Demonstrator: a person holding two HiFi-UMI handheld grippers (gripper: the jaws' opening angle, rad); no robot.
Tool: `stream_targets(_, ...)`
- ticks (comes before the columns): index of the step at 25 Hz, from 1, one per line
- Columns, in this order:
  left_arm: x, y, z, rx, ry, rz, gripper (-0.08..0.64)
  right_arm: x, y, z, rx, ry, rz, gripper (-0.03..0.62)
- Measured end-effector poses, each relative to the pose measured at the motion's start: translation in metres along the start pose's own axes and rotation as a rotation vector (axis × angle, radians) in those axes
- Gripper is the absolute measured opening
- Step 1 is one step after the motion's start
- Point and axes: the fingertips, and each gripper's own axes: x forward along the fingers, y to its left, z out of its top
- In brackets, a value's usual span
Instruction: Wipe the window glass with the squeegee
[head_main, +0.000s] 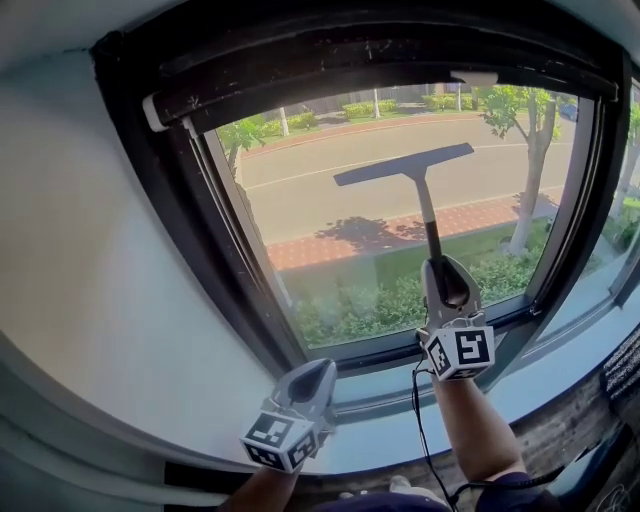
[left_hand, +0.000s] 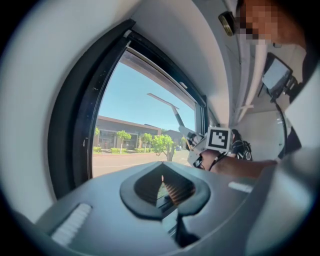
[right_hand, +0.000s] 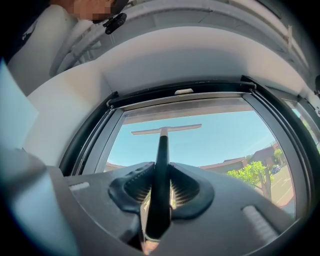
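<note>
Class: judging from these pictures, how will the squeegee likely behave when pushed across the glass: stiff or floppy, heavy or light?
Probably stiff: the squeegee handle runs straight from the right tool to the blade, without sag. Likely light, since a grip at the handle's low end holds it up. The wide blade may twist if pressed unevenly.

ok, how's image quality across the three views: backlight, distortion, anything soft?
Head view: strong fisheye, the window frame bows; the squeegee is a dark silhouette against the sunlit street. Left gripper view: very bright glass, the left gripper close and soft. Right gripper view: the squeegee backlit nearly black in the right gripper; black vignette at the corners.
</note>
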Motion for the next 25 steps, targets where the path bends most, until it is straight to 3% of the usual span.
stream_targets(25,-0.015,-0.021,-0.017,-0.004,0.03,-0.065,0.005,-0.072,0.0,-0.09,0.08,0.214,-0.094,0.098)
